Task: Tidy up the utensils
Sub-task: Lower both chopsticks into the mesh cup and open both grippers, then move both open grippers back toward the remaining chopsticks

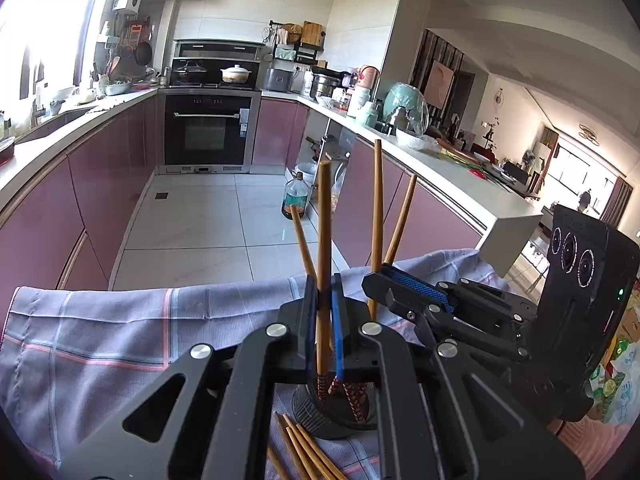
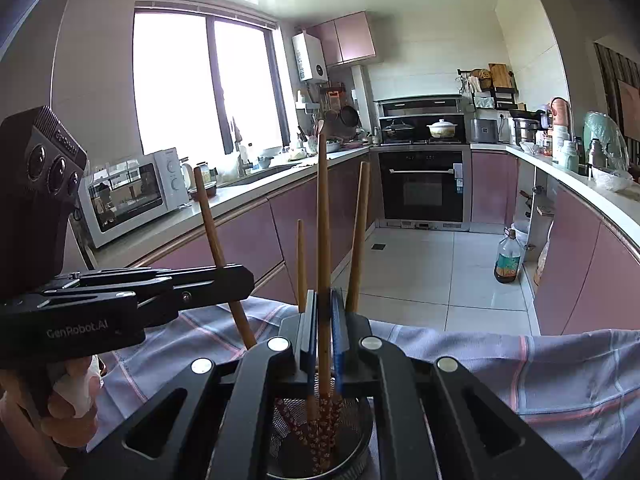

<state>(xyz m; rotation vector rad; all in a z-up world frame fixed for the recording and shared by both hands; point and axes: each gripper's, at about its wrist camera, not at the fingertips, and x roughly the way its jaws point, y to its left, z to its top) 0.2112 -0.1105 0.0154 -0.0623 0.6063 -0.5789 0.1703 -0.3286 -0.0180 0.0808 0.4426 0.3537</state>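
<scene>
- The left gripper (image 1: 323, 300) is squeezed shut on one wooden chopstick (image 1: 324, 240). The stick stands almost straight up between the two blue pads.
- The patterned bottom end of that chopstick hangs over the round black mesh holder (image 1: 320, 420), right below the gripper.
- The right gripper (image 2: 323, 320) is also squeezed shut on a chopstick of its own (image 2: 322, 220). This stick stands up tall too, and its patterned end dips down into the mesh holder (image 2: 360, 456).
- More chopsticks already stand in the holder and lean out to the sides. One leans left (image 2: 218, 248) and passes the other gripper's black finger.
- A few loose chopsticks (image 1: 304, 452) lie flat on the purple checked cloth (image 1: 100, 340), just beside the holder.
- In the left view, the right gripper (image 1: 404, 284) sits just to the right, close to the holder.
- A hand (image 2: 72, 400) holds the left gripper's handle at the left edge of the right view.
</scene>
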